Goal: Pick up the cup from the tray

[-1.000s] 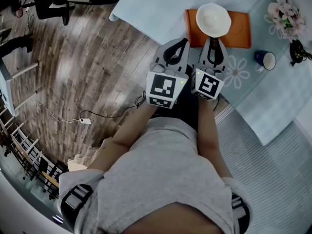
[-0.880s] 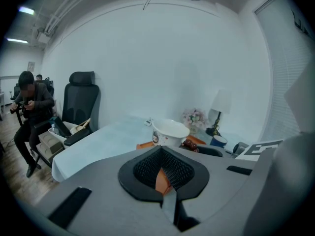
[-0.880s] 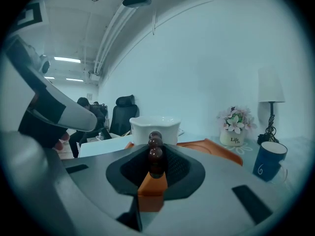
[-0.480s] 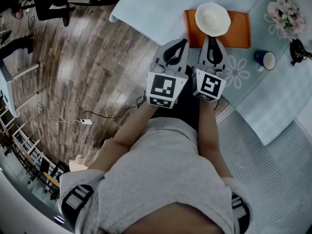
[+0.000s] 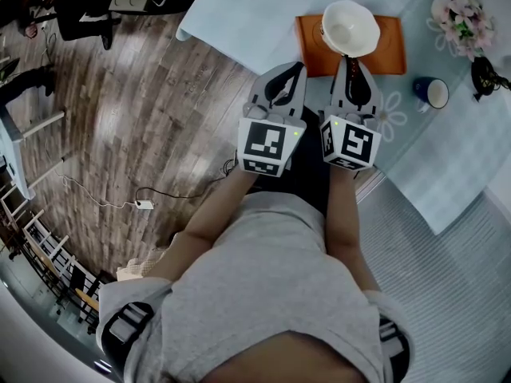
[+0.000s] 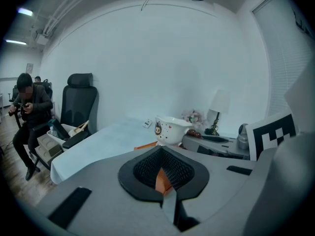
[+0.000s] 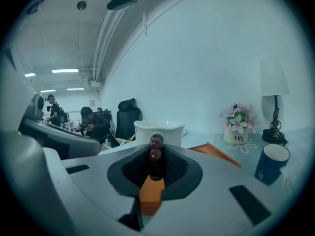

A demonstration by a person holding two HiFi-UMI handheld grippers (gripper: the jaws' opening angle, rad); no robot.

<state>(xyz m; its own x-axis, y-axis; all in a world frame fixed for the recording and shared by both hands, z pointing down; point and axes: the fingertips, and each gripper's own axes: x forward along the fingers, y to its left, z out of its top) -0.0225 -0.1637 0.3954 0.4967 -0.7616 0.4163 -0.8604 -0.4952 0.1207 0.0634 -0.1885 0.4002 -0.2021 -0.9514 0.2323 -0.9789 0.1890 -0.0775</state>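
A white cup (image 5: 350, 27) with a brown beaded handle (image 7: 156, 154) hangs over the orange tray (image 5: 385, 50) on the table. My right gripper (image 5: 349, 61) is shut on that handle, and the cup body (image 7: 158, 130) stands just beyond its jaw tips. My left gripper (image 5: 299, 69) hovers beside it to the left, at the tray's near left corner, shut with nothing between its jaws. In the left gripper view the cup (image 6: 170, 130) shows a small cartoon print, with the tray (image 6: 147, 145) beneath it.
A blue mug (image 5: 433, 92) stands right of the tray on the pale cloth. A pot of pink flowers (image 5: 457, 14) and a dark-based lamp (image 5: 483, 78) stand at the far right. The table's edge runs close in front of me, with wooden floor to the left. People sit at desks (image 7: 91, 122) in the background.
My right gripper has risen a little with the cup, which now sits higher over the tray and shows its side. The left gripper has stayed put.
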